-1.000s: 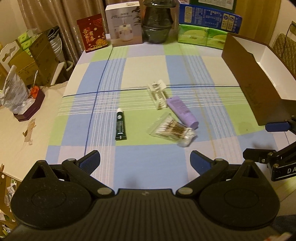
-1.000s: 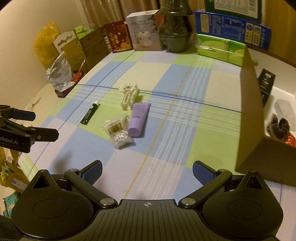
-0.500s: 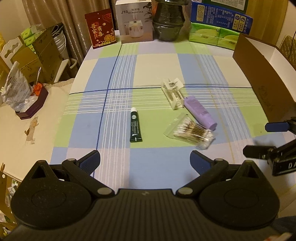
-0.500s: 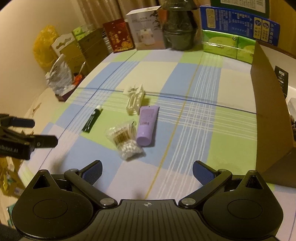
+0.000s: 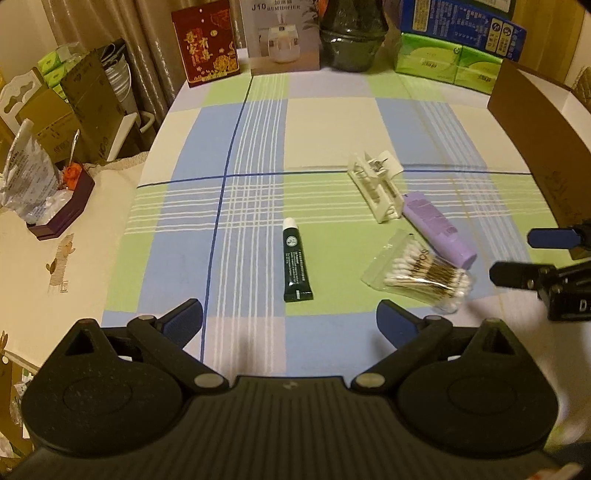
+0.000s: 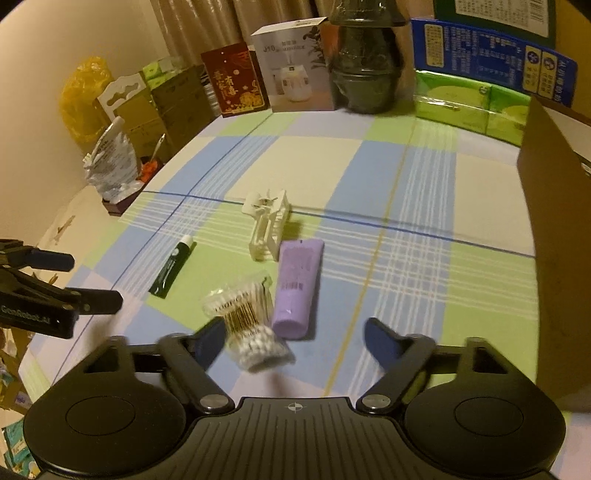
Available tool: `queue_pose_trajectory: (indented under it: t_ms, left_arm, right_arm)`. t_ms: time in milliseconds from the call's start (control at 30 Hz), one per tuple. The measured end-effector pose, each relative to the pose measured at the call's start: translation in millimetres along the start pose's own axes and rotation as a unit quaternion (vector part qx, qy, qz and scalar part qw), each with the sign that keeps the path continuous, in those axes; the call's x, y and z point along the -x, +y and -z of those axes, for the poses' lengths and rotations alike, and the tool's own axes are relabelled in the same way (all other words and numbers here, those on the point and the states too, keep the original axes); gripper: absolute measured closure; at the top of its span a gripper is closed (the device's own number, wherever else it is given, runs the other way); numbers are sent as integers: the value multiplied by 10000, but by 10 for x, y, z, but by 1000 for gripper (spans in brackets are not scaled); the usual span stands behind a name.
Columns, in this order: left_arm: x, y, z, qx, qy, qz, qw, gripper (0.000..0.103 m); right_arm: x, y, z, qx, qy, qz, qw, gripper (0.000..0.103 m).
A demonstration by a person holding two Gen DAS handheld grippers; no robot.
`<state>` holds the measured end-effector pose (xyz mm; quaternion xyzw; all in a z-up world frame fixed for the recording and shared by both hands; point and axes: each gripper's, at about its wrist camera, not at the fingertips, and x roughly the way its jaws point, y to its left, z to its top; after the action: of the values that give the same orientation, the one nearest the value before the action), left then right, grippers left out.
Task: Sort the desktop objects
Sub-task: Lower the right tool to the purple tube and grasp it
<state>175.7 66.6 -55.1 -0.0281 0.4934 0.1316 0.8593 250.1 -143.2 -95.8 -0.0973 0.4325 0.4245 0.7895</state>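
On the checked tablecloth lie a dark green tube (image 5: 296,262) (image 6: 172,266), a bag of cotton swabs (image 5: 421,277) (image 6: 245,317), a purple tube (image 5: 437,230) (image 6: 298,286) and a white plastic clip (image 5: 376,188) (image 6: 267,225). My left gripper (image 5: 290,321) is open and empty, just short of the green tube. My right gripper (image 6: 295,341) is open and empty, with the swab bag and the purple tube's end between its fingers. Each gripper shows in the other's view, the right (image 5: 513,254) and the left (image 6: 92,280).
A brown open box (image 5: 532,122) (image 6: 554,206) stands at the right. Along the back are a red packet (image 5: 207,40), a humidifier box (image 5: 282,35), a dark jar (image 5: 352,37) and green tissue packs (image 5: 447,61). Cardboard boxes and a bag (image 5: 26,177) stand to the left.
Both grippers have moved forward towards the objects. The right gripper has come down so that the swab bag and purple tube now lie between its fingers. Nothing has been grasped.
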Motion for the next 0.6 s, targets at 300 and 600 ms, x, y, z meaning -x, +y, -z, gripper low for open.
queue_pose_trajectory:
  t_ms: [300, 600]
  left_arm:
    - [-266, 98, -115, -79, 53, -28, 10000, 9]
    - [-471, 119, -240, -202, 59, 33, 9998, 12]
  right_arm:
    - [-319, 12, -120, -5, 79, 38, 10000, 57]
    - [-633, -28, -196, 37, 244, 160, 9996, 64]
